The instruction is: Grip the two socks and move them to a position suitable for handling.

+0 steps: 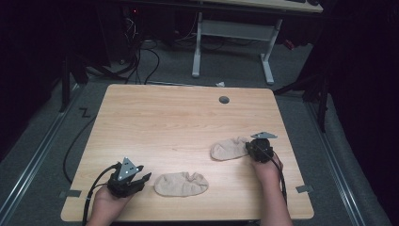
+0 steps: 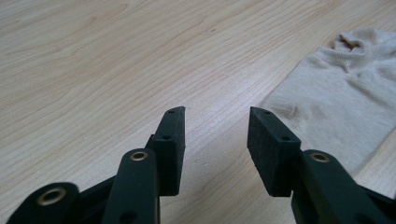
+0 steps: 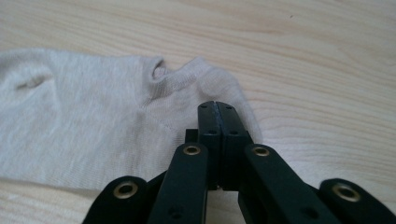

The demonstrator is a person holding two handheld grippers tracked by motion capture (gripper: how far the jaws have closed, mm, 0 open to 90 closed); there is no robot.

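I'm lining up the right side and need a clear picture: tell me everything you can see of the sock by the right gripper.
The far sock is a short beige ankle sock of ribbed knit, lying flat and slightly rumpled on the wooden table, its open cuff end toward the right gripper. That gripper's jaws are pressed together over the cuff end; whether they pinch fabric I cannot tell. It lies apart from the near sock.
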